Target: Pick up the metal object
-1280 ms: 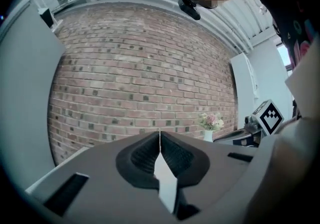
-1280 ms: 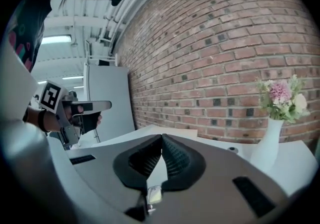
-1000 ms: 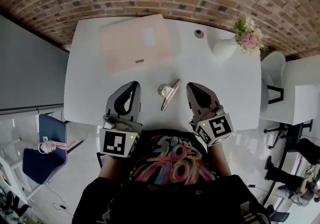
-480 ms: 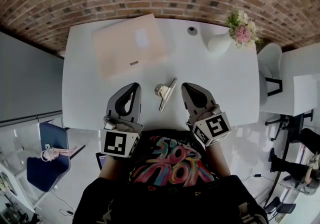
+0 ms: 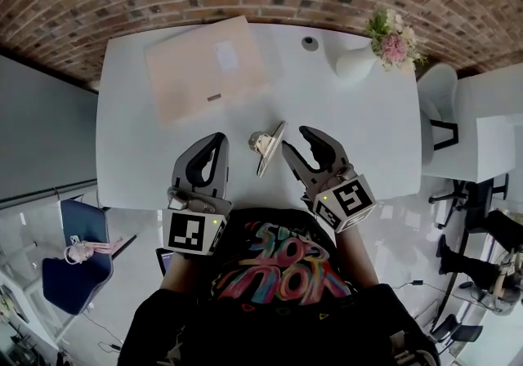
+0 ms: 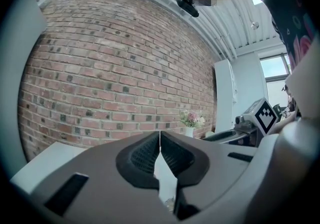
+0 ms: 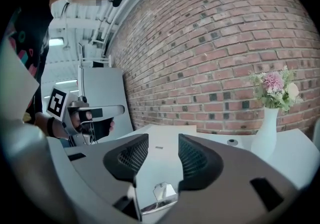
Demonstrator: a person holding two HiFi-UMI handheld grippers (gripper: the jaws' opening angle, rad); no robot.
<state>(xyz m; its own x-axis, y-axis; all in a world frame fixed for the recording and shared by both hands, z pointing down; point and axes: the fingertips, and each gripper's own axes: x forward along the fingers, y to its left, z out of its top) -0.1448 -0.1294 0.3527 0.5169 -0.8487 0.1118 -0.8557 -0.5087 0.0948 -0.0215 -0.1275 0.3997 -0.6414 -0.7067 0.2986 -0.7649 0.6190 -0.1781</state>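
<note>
Head view showed the left tool (image 5: 216, 142) at the table's (image 5: 131, 127) 7 o'clock, jaws together and empty. Just right of it lay the clip (image 5: 268, 146), its long axis running 1 to 7 o'clock. The right tool (image 5: 298, 142) sat nearer, at the clip's 3 o'clock, jaws opening, the clip ahead in their gap, untouched.

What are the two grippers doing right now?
Left gripper: shut, empty.
Right gripper: jaws opening, nothing gripped; metal clip untouched.
</note>
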